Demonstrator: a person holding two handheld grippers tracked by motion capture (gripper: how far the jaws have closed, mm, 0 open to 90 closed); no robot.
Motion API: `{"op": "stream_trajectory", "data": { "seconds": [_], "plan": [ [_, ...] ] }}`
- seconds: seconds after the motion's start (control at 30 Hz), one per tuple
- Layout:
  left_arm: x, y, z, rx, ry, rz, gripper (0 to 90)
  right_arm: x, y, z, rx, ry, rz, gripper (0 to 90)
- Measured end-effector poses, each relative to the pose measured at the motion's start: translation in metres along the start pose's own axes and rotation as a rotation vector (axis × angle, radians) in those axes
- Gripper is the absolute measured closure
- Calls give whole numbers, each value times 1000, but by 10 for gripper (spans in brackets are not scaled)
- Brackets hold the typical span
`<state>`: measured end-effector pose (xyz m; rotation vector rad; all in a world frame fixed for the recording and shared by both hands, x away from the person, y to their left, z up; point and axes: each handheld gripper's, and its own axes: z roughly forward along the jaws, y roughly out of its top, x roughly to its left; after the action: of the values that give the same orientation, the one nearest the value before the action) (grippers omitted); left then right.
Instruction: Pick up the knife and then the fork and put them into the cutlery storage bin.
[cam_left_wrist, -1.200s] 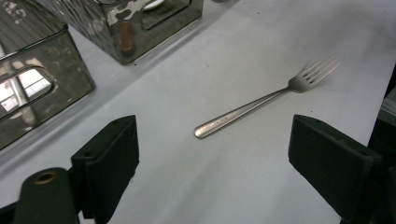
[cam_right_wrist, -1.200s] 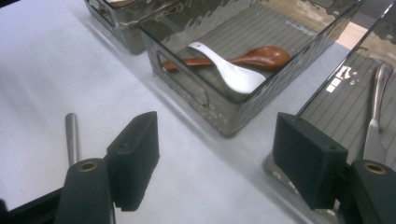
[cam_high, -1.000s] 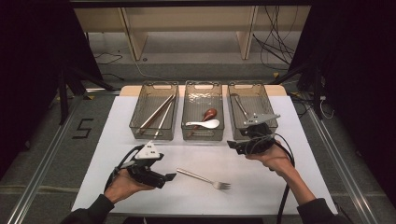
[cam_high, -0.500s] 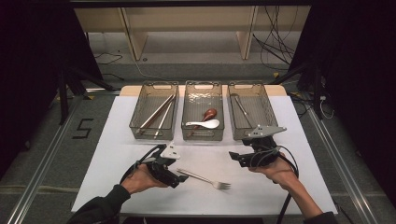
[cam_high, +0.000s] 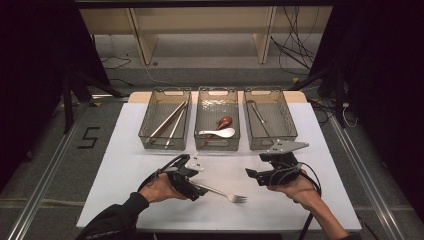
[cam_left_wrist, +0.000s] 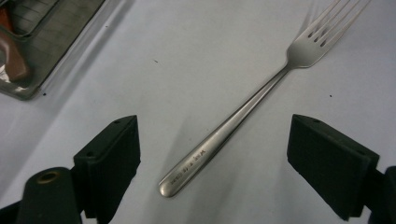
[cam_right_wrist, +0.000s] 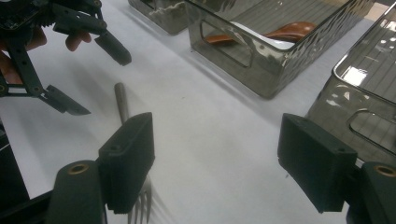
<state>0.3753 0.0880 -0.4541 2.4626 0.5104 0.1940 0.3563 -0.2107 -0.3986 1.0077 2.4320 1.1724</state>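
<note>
White table (cam_high: 150, 170): left tongs (cam_left_wrist: 215, 154) straddle fork (cam_left_wrist: 247, 107); engraved handle visible.

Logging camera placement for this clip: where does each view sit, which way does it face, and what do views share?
High view: above the person's side, looking forward and down on the table, three bins and fork; both forearms, left gripper and right gripper show.
Left gripper view: looks along its open jaws down at the fork.
Right gripper view: looks low across the table toward the bins; its open jaws show, the left gripper farther off.
All three share the fork.
</note>
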Motion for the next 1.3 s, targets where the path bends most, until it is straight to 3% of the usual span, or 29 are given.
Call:
{"op": "stream_trajectory", "data": {
  "seconds": [0.33,0.53,1.13,1.3],
  "plan": [
    [1,6,10,57,-17,31,178,3,-3,-1,3,10,0,275],
    [3,7,13,66,-23,37,211,3,-4,0,9,14,-1,274],
    [-1,11,32,114,-81,102,375,2,-4,1,12,19,-7,274],
    [-3,14,33,137,-104,116,470,2,-4,1,13,22,-6,275]
  ]
}}
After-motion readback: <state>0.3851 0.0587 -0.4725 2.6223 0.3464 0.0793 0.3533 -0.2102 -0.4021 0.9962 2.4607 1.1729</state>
